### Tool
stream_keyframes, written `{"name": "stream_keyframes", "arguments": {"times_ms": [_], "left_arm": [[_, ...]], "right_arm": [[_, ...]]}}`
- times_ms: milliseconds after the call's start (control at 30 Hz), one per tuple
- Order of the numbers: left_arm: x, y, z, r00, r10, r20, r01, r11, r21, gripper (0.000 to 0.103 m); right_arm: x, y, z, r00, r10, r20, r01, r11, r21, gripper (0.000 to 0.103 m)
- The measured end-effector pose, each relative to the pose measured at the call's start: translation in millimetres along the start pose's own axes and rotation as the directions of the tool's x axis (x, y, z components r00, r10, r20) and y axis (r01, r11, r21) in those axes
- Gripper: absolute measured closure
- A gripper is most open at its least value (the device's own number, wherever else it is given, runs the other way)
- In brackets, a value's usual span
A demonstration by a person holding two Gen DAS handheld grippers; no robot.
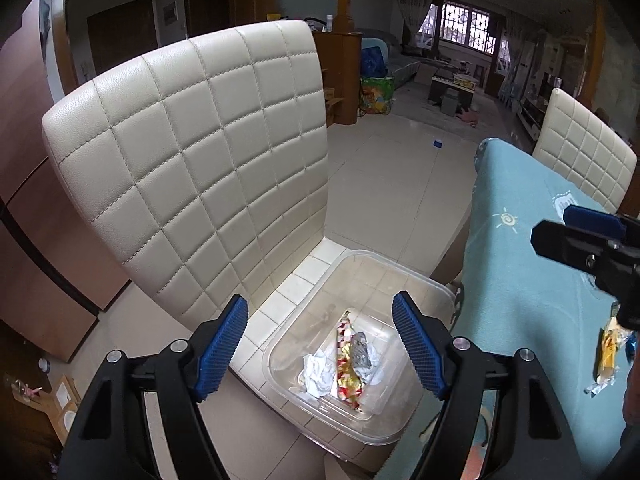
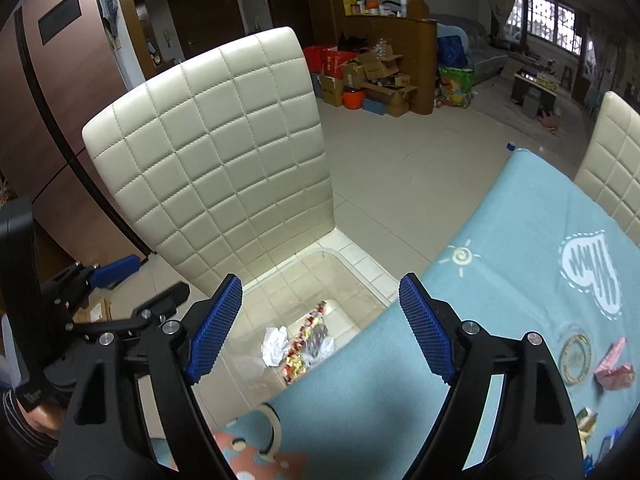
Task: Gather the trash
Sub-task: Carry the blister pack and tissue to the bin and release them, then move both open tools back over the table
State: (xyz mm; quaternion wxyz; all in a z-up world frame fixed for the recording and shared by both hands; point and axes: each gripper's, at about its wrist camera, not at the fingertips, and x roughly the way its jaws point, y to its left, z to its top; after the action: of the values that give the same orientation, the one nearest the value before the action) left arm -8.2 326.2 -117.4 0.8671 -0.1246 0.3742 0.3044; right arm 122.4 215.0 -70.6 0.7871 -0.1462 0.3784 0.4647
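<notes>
A clear plastic bin [image 1: 400, 434] stands on the seat of a cream quilted chair [image 1: 192, 152]. In it lie a crumpled white tissue [image 1: 318, 372], a red and yellow wrapper [image 1: 348, 364] and a silver foil piece [image 1: 362, 354]. My left gripper [image 1: 320, 300] hangs open above the bin with nothing between its blue pads. My right gripper [image 2: 320, 280] is also open and empty, over the bin [image 2: 344, 264] and the edge of the table. On the table's blue cloth [image 2: 500, 280] lie a pink wrapper [image 2: 614, 368] and a yellow wrapper [image 1: 608, 352].
A second cream chair [image 2: 616, 168] stands at the table's far side. More small scraps [image 2: 588, 420] lie at the cloth's near right. Cardboard boxes [image 2: 376, 80] and bags are piled by a wooden counter across the tiled floor. A brown cabinet [image 1: 24, 200] stands left of the chair.
</notes>
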Motion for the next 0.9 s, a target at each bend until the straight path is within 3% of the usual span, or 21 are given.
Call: {"name": "stream_keyframes", "arguments": {"times_ms": [467, 600, 900], "left_arm": [[-60, -56, -22, 0.995, -0.095, 0.03, 0.091, 0.988, 0.126, 0.03], [-76, -82, -26, 0.989, -0.14, 0.045, 0.131, 0.978, 0.164, 0.024], [-109, -164, -43, 0.961, -0.274, 0.034, 0.251, 0.918, 0.308, 0.023]], "right_arm": [[-80, -28, -65, 0.995, -0.09, 0.033, 0.087, 0.993, 0.08, 0.022], [-111, -41, -88, 0.989, -0.137, 0.05, 0.132, 0.986, 0.107, 0.022], [-180, -94, -146, 0.957, -0.287, 0.046, 0.27, 0.936, 0.225, 0.022]]}}
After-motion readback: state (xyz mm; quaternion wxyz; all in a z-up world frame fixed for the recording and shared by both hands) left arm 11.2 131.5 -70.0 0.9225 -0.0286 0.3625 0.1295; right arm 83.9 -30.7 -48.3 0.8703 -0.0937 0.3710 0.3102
